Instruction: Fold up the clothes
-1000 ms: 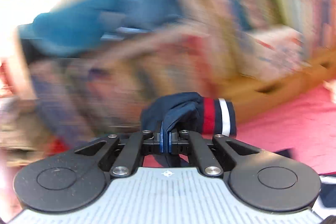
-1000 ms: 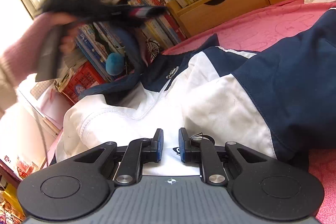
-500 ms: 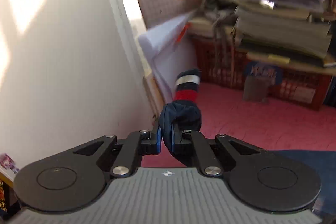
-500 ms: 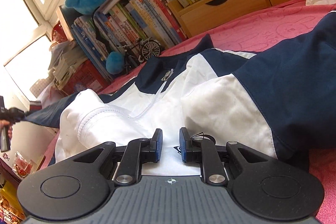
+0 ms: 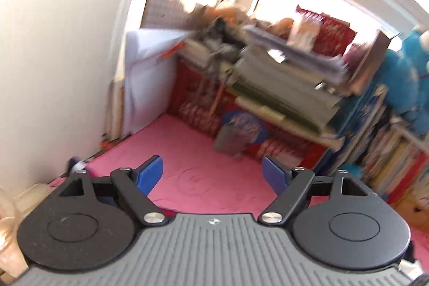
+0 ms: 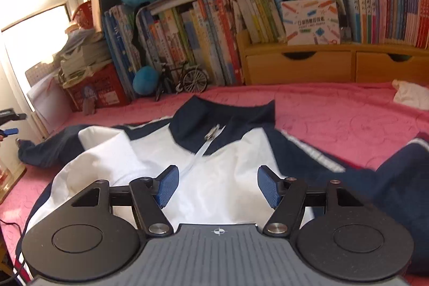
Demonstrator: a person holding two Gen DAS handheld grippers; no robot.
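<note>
Lying spread on the pink bedspread (image 6: 335, 109), the navy and white jacket (image 6: 228, 168) faces up with its collar toward the books (image 6: 214, 26) and its zipper running down the middle. The right claw (image 6: 217, 186) hovers above the white chest panel, its blue pads wide apart and holding nothing. The left claw (image 5: 211, 173) is also spread wide and empty, over bare pink bedspread near the wall (image 5: 53, 44) and a blurred stack of papers (image 5: 289, 77).
</note>
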